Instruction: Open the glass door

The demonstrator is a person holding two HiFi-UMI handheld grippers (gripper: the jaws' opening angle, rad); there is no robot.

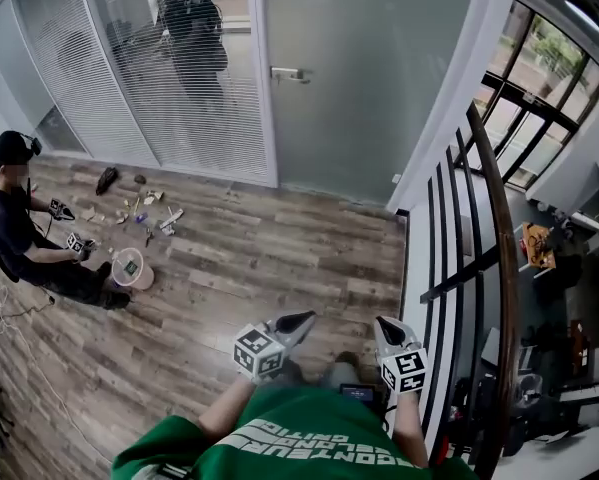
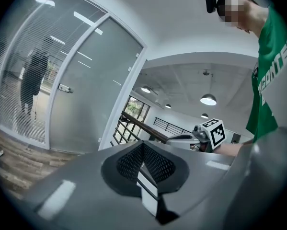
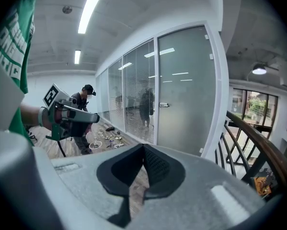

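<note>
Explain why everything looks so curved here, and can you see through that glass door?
Head view: a wide lens bows the railing and the door frame; the frosted glass door shows only flat grey. Left gripper view: dark rounded corners, and light reflections streak across the glass. Right gripper view: same bending, with a bright ceiling light glaring overhead.

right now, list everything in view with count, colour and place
glass door: one, frosted grey, straight ahead
door handle: one, silver, on the door's left edge
glass wall: one, white-framed with blinds, left of the door
figure: one, dark, behind the glass wall
seated person: one, dark clothes, floor at far left
small items: several, mixed, scattered on the floor near that person
tub: one, white, beside the seated person
railing: one, dark, right side
left gripper: one, grey, low centre, shut, empty
right gripper: one, grey, beside it, shut, empty
</note>
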